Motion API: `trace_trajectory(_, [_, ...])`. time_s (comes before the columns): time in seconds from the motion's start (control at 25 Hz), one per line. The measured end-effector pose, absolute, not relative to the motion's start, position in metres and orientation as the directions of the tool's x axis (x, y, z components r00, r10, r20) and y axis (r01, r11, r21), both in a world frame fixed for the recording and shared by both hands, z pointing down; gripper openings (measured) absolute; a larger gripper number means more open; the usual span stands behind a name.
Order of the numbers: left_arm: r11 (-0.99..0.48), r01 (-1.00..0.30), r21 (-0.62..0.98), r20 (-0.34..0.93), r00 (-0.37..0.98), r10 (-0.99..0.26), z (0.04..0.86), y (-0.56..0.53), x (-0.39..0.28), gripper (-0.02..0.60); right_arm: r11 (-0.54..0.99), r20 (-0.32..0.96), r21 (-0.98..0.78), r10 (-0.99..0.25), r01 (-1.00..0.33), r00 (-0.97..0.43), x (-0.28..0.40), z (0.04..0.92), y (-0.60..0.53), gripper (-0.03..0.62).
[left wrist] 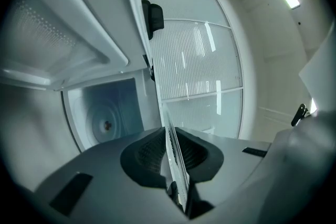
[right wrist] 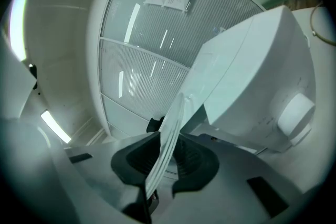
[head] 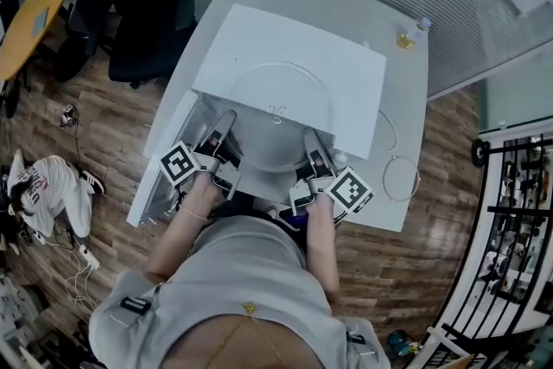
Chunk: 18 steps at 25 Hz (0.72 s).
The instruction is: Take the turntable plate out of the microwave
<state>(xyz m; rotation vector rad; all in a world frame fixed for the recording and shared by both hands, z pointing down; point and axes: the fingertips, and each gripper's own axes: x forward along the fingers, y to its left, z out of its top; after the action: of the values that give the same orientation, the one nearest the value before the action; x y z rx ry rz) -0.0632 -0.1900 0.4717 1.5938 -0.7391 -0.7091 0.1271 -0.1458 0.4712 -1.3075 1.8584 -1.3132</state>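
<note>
The clear glass turntable plate (head: 275,121) hangs level in front of the white microwave (head: 294,56), held at both sides. My left gripper (head: 226,132) is shut on its left rim and my right gripper (head: 311,147) on its right rim. In the left gripper view the plate (left wrist: 176,165) runs edge-on between the dark pads of my left gripper (left wrist: 169,136), with the open cavity and its drive hub (left wrist: 107,124) behind. In the right gripper view the plate's rim (right wrist: 169,128) is pinched in my right gripper (right wrist: 167,147), and the microwave's outer wall (right wrist: 252,86) stands on the right.
The microwave's door (head: 164,181) stands open to the left. On the white table (head: 406,99) are a small bottle (head: 413,34), a thin ring (head: 401,178) and a cable loop (head: 386,130). A black office chair (head: 138,4) and a yellow round table (head: 30,17) stand beyond.
</note>
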Motion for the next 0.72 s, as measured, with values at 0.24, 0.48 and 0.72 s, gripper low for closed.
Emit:
trace_trajectory(0.24, [-0.113,-0.068,0.991,-0.047,0.618,-0.785,0.476,-0.198,-0.061,0.051,0.087,0.094,-0.909,-0.910,-0.407,-0.404,0.126,0.472,-0.149,0.077])
trace_trajectory(0.48, [-0.170,-0.082,0.982,-0.083,0.622,-0.778,0.469,-0.200,-0.061,0.052,0.146,0.068,-0.883,-0.901,-0.446,-0.429,0.121,0.464,-0.149,0.094])
trace_trajectory(0.72, [-0.269,-0.169,0.948,-0.093,0.664,-0.742,0.453,-0.201,-0.052,0.215,0.205,0.027,-0.866,-0.891,-0.456,-0.453,0.114,0.455,-0.148,0.189])
